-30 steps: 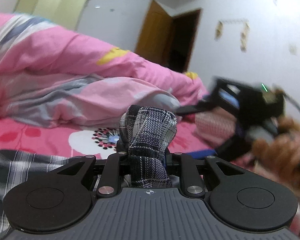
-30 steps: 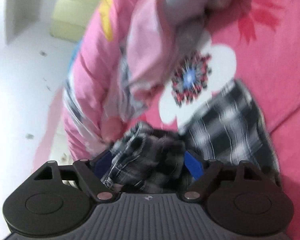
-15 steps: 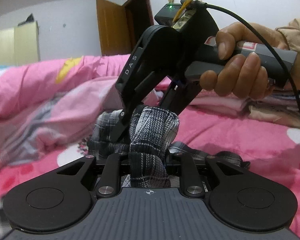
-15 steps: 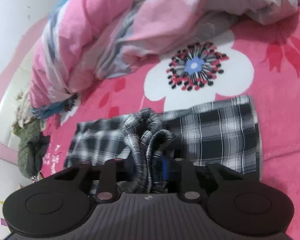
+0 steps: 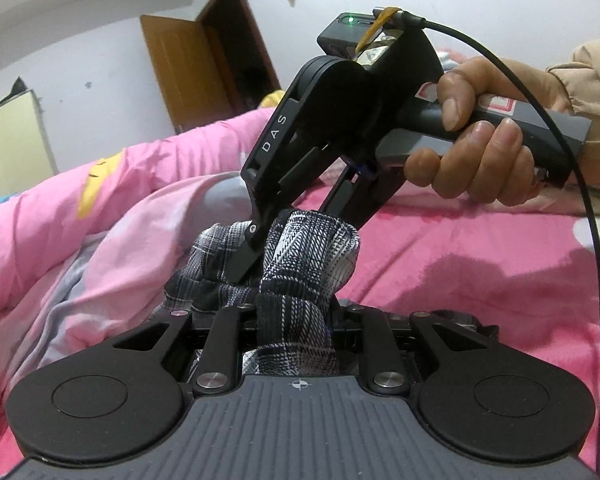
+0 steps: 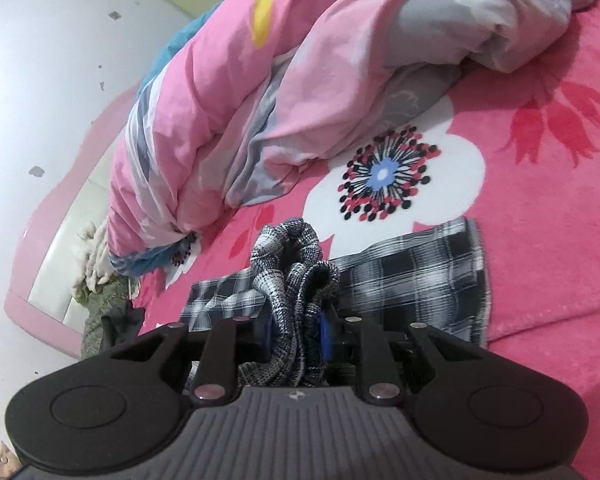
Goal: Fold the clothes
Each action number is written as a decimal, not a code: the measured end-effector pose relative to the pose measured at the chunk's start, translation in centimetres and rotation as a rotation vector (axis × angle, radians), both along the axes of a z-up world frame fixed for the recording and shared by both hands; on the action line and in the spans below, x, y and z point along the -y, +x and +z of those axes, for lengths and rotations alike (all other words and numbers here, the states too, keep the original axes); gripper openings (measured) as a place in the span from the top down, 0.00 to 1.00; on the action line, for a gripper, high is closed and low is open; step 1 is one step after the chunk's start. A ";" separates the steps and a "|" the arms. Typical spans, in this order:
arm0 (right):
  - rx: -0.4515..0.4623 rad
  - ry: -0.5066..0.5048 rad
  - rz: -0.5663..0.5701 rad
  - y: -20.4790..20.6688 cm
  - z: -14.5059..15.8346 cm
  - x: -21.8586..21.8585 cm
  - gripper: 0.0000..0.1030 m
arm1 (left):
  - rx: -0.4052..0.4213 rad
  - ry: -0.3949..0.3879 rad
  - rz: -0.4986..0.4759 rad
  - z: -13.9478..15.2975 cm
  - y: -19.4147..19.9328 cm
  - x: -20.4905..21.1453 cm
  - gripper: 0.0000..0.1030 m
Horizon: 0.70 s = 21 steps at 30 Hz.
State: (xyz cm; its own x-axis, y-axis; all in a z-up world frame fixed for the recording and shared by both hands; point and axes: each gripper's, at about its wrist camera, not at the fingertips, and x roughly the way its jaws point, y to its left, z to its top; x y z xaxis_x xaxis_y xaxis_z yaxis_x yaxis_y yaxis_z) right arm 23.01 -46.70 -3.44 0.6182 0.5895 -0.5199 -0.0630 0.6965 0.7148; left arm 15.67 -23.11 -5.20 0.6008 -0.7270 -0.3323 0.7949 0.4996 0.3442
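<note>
Left gripper [image 5: 292,320] – clamped on a bunch of plaid garment [image 6: 412,276] | right gripper [image 6: 296,332] – pinching another bunch, both close together | garment's remainder flat on pink bedsheet [image 6: 540,208] | fold midway, edge not yet laid down.

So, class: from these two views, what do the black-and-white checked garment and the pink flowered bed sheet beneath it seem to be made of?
Black-and-white checked garment: probably thin woven cotton, matte; visible thread weave, soft bunching in the left gripper and right gripper. Pink flowered bed sheet: looks like soft printed fabric, slightly fuzzy and matte; the fibre cannot be told.
</note>
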 end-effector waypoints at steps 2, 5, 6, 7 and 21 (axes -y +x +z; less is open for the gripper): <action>0.000 0.007 -0.007 -0.2 -0.7 0.7 0.78 | 0.000 0.022 -0.011 -0.4 -0.1 0.6 0.82; -0.008 0.032 -0.018 -0.6 -2.0 1.9 0.78 | 0.007 0.061 -0.029 -1.2 -0.4 1.6 0.82; -0.012 0.043 -0.022 -0.7 -2.4 2.3 0.78 | 0.009 0.075 -0.036 -1.4 -0.4 1.9 0.82; -0.013 0.043 -0.023 -0.8 -2.8 2.6 0.78 | 0.006 0.088 -0.041 -1.6 -0.4 2.2 0.82; 0.001 -0.033 -0.078 -2.4 -6.1 5.1 0.76 | -0.234 0.109 -0.055 -1.7 0.3 1.2 0.51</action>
State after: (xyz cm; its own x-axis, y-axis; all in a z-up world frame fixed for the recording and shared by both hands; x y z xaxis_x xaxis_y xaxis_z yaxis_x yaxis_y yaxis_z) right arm 20.66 -51.80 -9.50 0.6623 0.5220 -0.5374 -0.0082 0.7223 0.6915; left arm 15.94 -24.32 -6.91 0.4590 -0.7089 -0.5355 0.8841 0.4238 0.1969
